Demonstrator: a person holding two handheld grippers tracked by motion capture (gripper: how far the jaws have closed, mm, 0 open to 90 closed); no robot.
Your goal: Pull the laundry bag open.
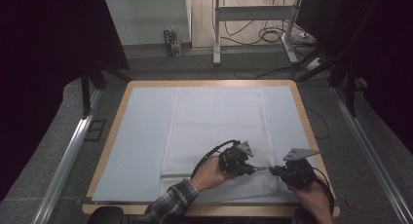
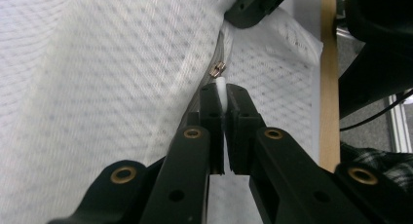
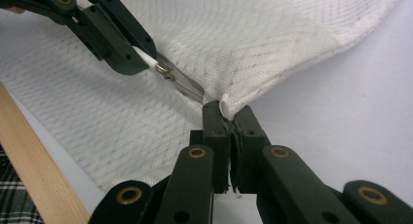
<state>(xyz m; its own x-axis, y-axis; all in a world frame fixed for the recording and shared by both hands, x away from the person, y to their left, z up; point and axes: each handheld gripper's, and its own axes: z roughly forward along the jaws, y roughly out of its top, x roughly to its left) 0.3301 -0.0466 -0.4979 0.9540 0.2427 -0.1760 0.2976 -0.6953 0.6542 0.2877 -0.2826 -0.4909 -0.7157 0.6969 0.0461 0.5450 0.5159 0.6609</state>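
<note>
A white mesh fabric cover (image 1: 216, 121) lies flat on the table, with a zipper (image 1: 173, 176) along its near edge. My left gripper (image 1: 251, 169) is shut on the zipper's white pull tab (image 2: 221, 87), just behind the metal slider (image 2: 218, 69). My right gripper (image 1: 273, 171) is shut on the cover's hemmed edge (image 3: 226, 103) at the zipper's end, lifting it slightly. In the right gripper view the left gripper (image 3: 146, 58) holds the tab beside the slider (image 3: 165, 73). The two grippers face each other, a short stretch of zipper between them.
A light blue sheet (image 1: 141, 136) covers the wooden table (image 1: 122, 102); its wood edge (image 2: 328, 78) runs close to both grippers. Beyond the table are a grey floor, a metal desk frame (image 1: 216, 34), cables (image 1: 272, 36) and side rails (image 1: 68, 156).
</note>
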